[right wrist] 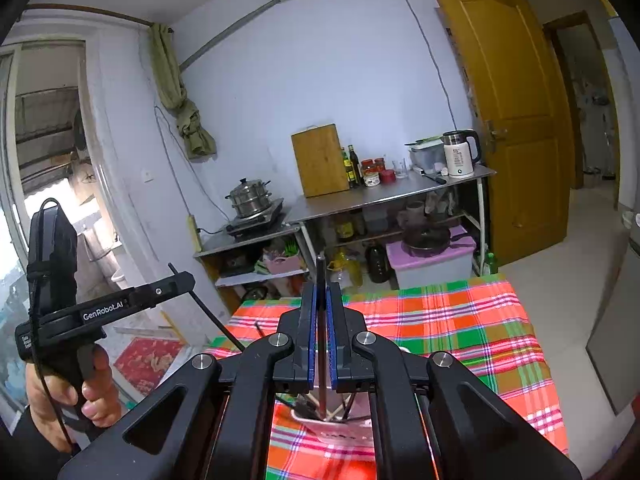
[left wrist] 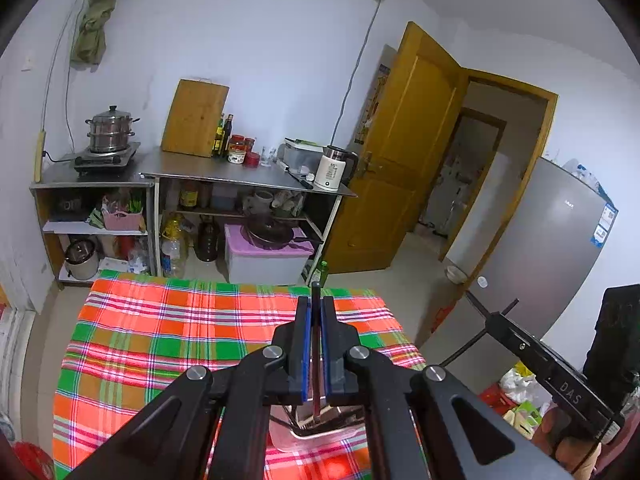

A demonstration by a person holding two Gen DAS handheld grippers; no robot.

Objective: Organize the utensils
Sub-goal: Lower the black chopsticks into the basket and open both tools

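The left gripper (left wrist: 316, 344) is clenched on a dark chopstick (left wrist: 316, 320) that stands upright between its blue pads, tip poking above the fingers, lower end over the holder (left wrist: 316, 432). The right gripper (right wrist: 321, 344) grasps a second chopstick (right wrist: 320, 280) the same way. Pinching each stick mid-length and vertical probably keeps it from swinging and lines it up with the holder's open top. That holder, already stocked with sticks, sits near the table's (left wrist: 160, 340) near edge on the plaid cloth, directly beneath both grippers.
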